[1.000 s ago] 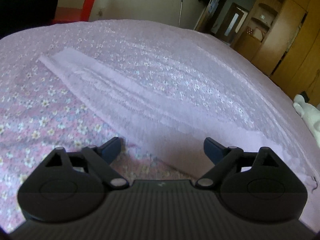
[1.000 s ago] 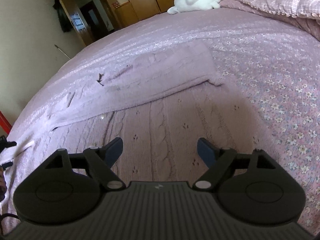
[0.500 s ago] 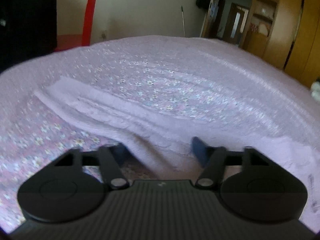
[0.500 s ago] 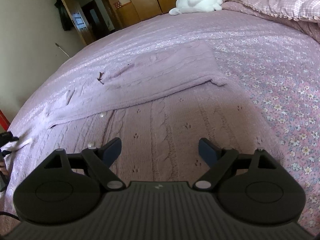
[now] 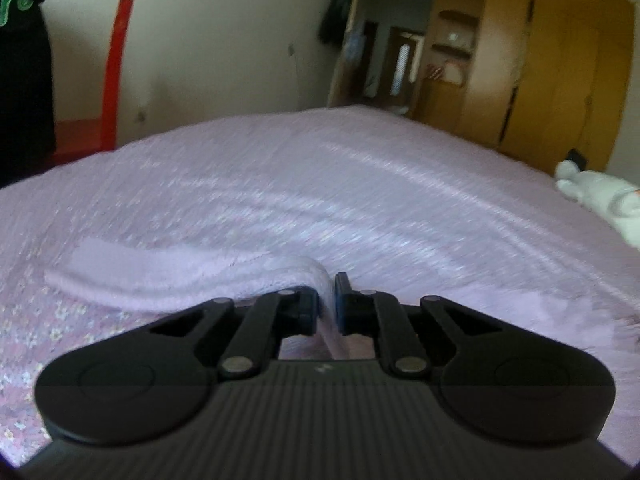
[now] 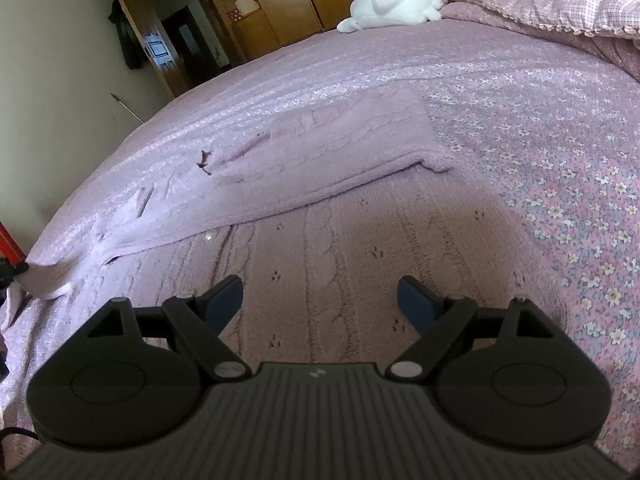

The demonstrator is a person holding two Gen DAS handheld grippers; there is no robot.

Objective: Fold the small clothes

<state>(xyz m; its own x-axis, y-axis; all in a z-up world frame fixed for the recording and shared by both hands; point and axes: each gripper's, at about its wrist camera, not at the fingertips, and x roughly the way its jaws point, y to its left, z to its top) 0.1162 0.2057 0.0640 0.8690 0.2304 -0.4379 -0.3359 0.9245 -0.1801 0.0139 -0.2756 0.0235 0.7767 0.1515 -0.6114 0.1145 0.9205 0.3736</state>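
Left gripper point(image 5: 327, 300) is pinched on a raised fold of the lilac cable-knit cardigan point(image 6: 320, 248), which lies spread on the floral pink bedspread point(image 6: 580, 184), toward its near edge. Right gripper point(image 6: 320, 300) hangs above the cardigan body, fingers spread wide, nothing between them. Recommended procedure: lift the pinched sleeve only enough to clear the knit, carry it across the body in one even pass, and lay it flat. Use the right gripper to hold the body down; soft knit probably drags and bunches.
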